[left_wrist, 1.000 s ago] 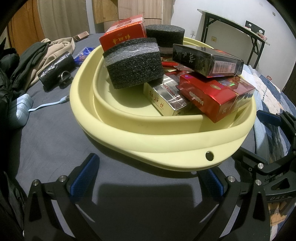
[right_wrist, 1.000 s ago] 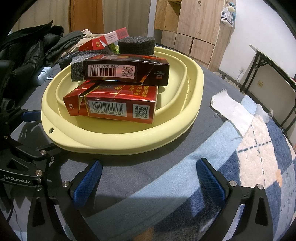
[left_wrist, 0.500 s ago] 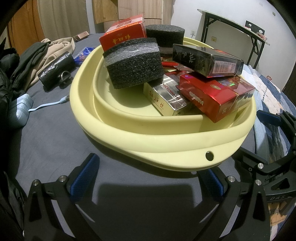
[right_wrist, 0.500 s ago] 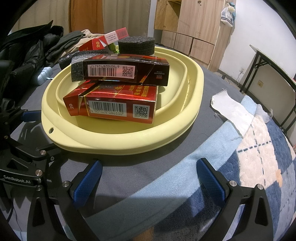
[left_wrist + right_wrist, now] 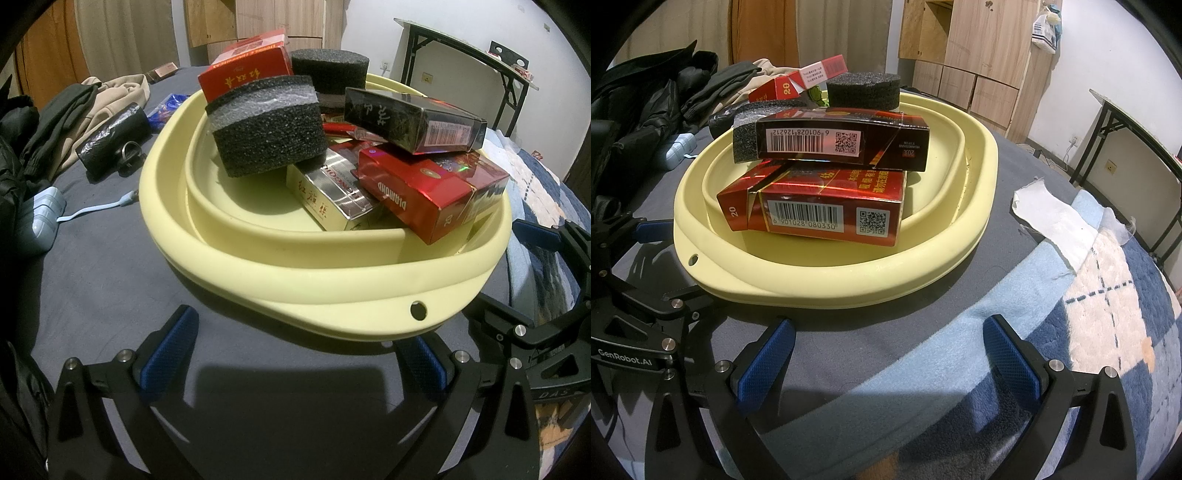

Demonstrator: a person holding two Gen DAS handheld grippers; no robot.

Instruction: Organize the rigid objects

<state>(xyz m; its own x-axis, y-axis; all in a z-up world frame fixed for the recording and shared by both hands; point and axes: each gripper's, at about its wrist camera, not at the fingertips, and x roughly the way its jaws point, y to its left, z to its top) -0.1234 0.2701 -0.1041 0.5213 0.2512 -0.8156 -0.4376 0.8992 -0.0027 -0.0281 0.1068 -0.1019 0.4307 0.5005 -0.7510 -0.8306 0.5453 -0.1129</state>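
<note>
Yellow basin [image 5: 332, 280] on grey sheet [image 5: 110, 277], heaped with boxes and foam. Left gripper [image 5: 295, 354] spread wide and empty, low at the near rim, not touching it. Right gripper [image 5: 890, 354] likewise wide, holding nothing, just off the rim on the other side.

Probably a matter of squaring up the pile (or of choosing the first piece to lift; hard to say which). Either way, read across from the left before touching anything.

Leave the foam block [image 5: 266, 125] alone at first: likely soft under the pads, and leaning on the silver box [image 5: 332, 192]. Next, the silver box: pinned beneath foam and red box [image 5: 424, 188], so not to be pulled first. Then the red box, tilted over the inner rim, end flap apparently open; grip across the narrow faces, never on the flap.

Begin instead at the right and on top, with the black box [image 5: 410, 120]: lying across the red one, overhanging, nothing on it. Close on its long sides near the middle, lift straight up, keep level. Steady the rim with the other gripper should the basin slide on the sheet.
</note>
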